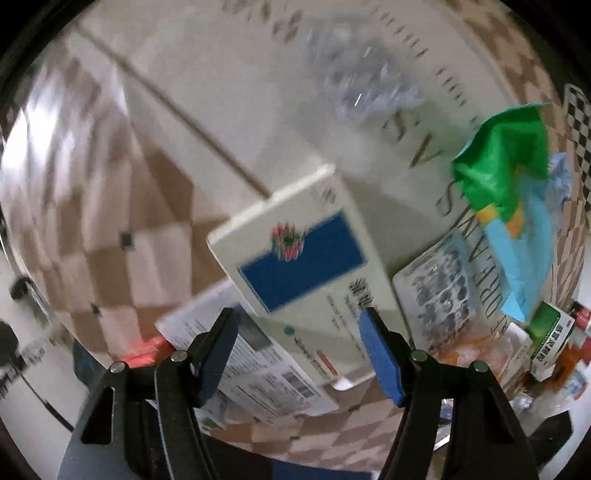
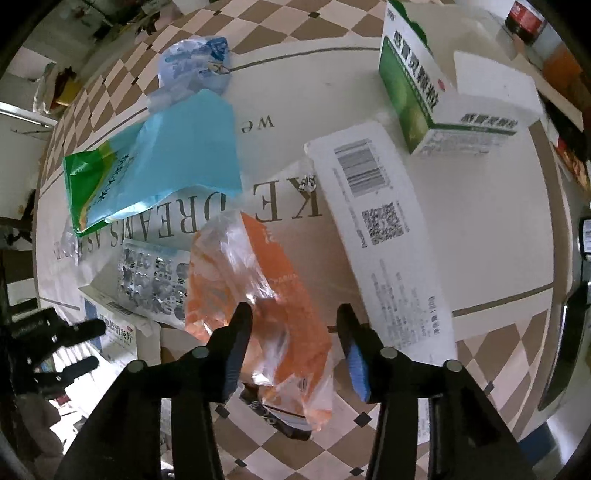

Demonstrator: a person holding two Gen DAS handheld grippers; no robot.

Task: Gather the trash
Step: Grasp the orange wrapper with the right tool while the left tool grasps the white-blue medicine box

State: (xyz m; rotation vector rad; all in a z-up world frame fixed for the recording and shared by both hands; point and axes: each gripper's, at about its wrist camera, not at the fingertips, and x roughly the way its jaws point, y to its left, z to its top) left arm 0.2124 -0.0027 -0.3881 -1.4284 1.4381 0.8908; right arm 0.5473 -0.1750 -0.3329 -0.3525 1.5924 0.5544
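Observation:
My left gripper (image 1: 299, 325) is open, its fingers either side of the near end of a white box with a blue panel (image 1: 295, 254), which lies tilted on another white box (image 1: 255, 362). My right gripper (image 2: 293, 321) is open, straddling an orange and clear plastic wrapper (image 2: 258, 291) on the table. The left gripper also shows in the right wrist view (image 2: 85, 343) at the lower left. A blue-green bag (image 2: 155, 158), a blister pack (image 2: 151, 280), a long white box (image 2: 384, 236) and a green box (image 2: 417, 92) lie on the cloth.
The table has a cream and brown checked cloth (image 2: 369, 417) with printed letters. Clear crumpled plastic (image 1: 362, 85) lies far from the left gripper. The blue-green bag (image 1: 509, 206) is at its right. A dark red jar (image 2: 524, 18) stands at the back right.

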